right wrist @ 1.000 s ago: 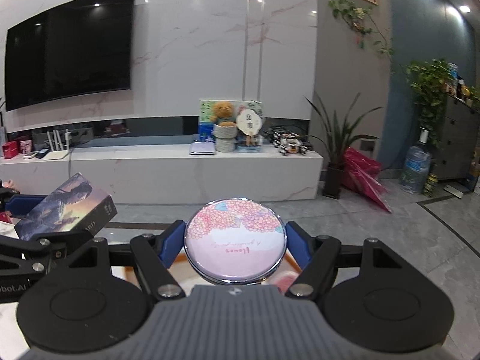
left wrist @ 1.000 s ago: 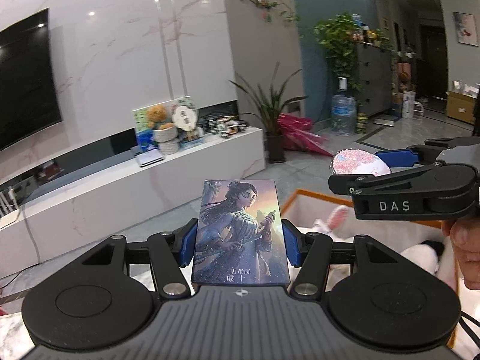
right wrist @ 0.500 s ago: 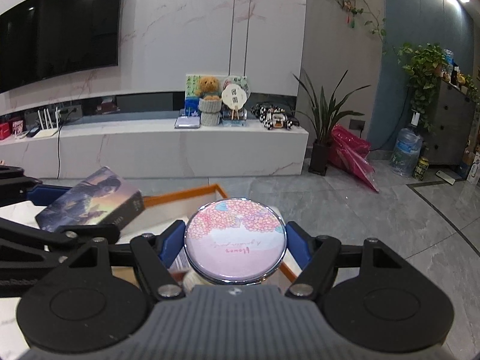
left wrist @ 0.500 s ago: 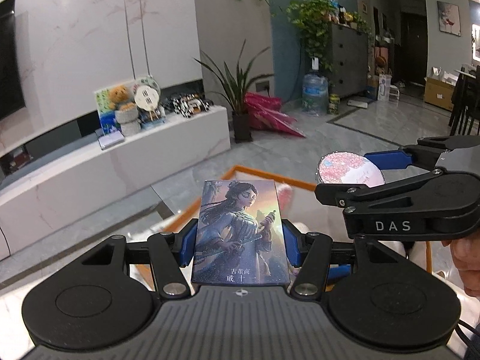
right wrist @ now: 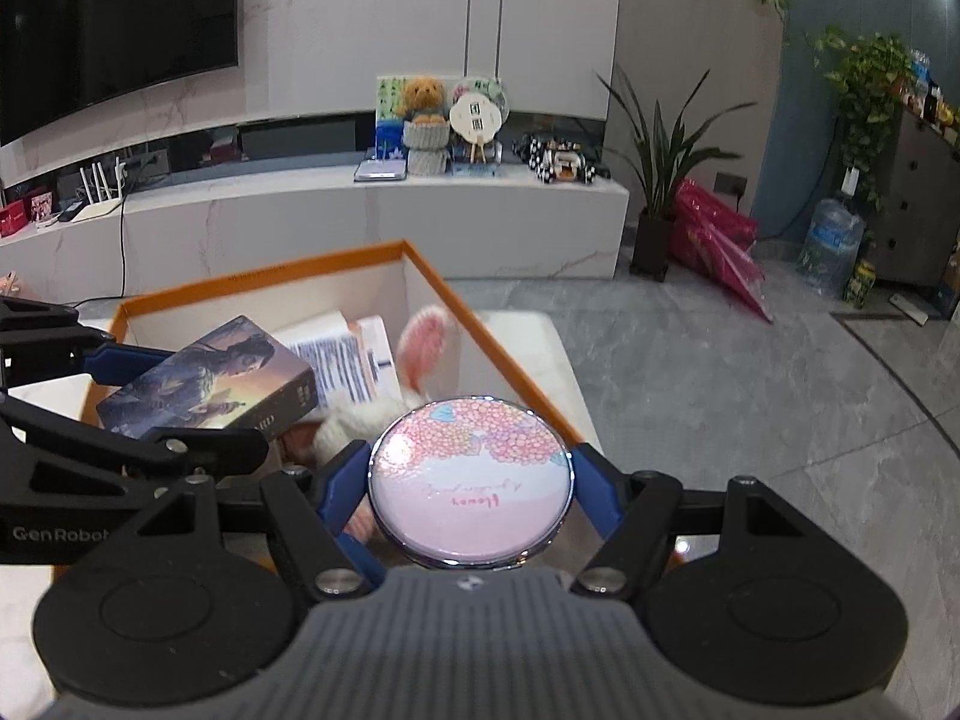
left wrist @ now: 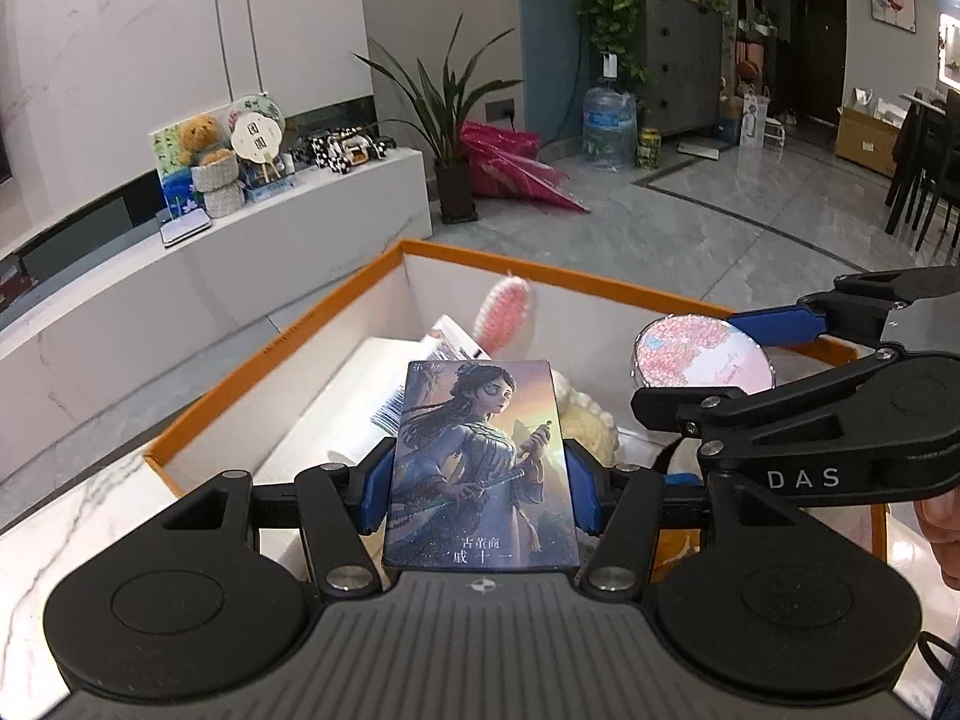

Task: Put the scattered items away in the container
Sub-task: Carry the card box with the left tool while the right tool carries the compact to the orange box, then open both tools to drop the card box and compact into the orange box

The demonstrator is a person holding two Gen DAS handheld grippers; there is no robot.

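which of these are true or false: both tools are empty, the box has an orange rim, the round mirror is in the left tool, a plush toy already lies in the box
1. Both tools are empty. False: the left tool grips a picture card box and the right tool grips a round mirror.
2. The box has an orange rim. True.
3. The round mirror is in the left tool. False: it sits between the right tool's blue pads.
4. A plush toy already lies in the box. True; papers lie there too.
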